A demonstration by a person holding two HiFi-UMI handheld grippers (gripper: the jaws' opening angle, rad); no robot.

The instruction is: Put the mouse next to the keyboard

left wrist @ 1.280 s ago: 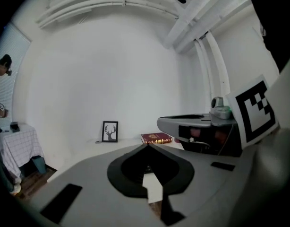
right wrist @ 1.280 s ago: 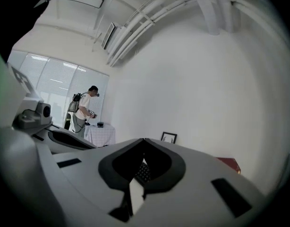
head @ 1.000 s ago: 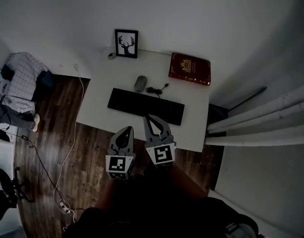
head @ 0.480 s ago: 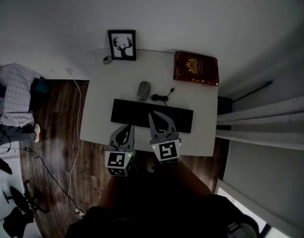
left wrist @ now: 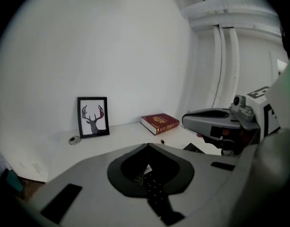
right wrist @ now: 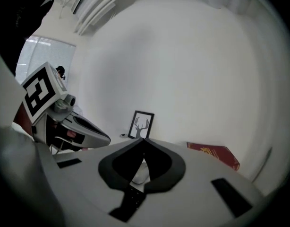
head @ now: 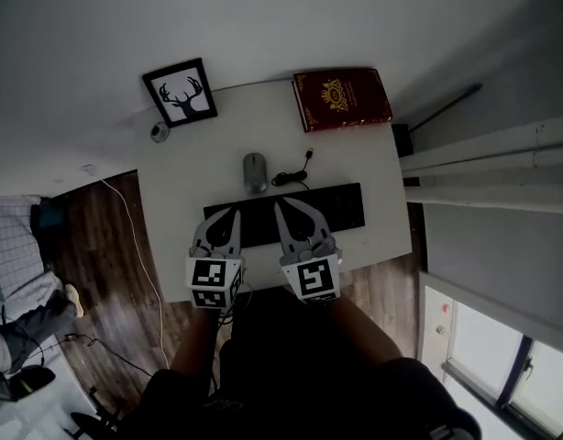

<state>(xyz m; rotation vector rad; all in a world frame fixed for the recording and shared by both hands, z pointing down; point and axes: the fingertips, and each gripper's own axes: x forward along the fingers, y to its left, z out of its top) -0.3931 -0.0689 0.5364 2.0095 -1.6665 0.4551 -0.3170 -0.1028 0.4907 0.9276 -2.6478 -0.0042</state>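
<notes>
Both grippers hover over the near edge of the white desk (head: 171, 200), side by side above the keyboard (head: 347, 206), and nothing is in hand yet. The left gripper (head: 233, 212) has its jaws pressed tip to tip with nothing between them. The right gripper (head: 282, 205) is the same, tips meeting and empty. Its own view looks through the window behind the closed tips at the mouse (right wrist: 139, 175) lying straight ahead.

The mouse (head: 255, 172) sits on the desk just past the keyboard's far edge, towards its left half, untouched. A coiled black cable (head: 295, 174) lies just to its right; whether it is attached to the mouse cannot be told. A red book (head: 341, 99) and a framed deer picture (head: 181, 93) stand well back, out of the way.

So this looks like the approach step, with the grasp not yet begun. The next move calls for one gripper, probably the right since it is lined up, to spread its jaws, reach over the keyboard and straddle the mouse's sides before closing. The cable is the thing to watch, as it could snag or drag along.
</notes>
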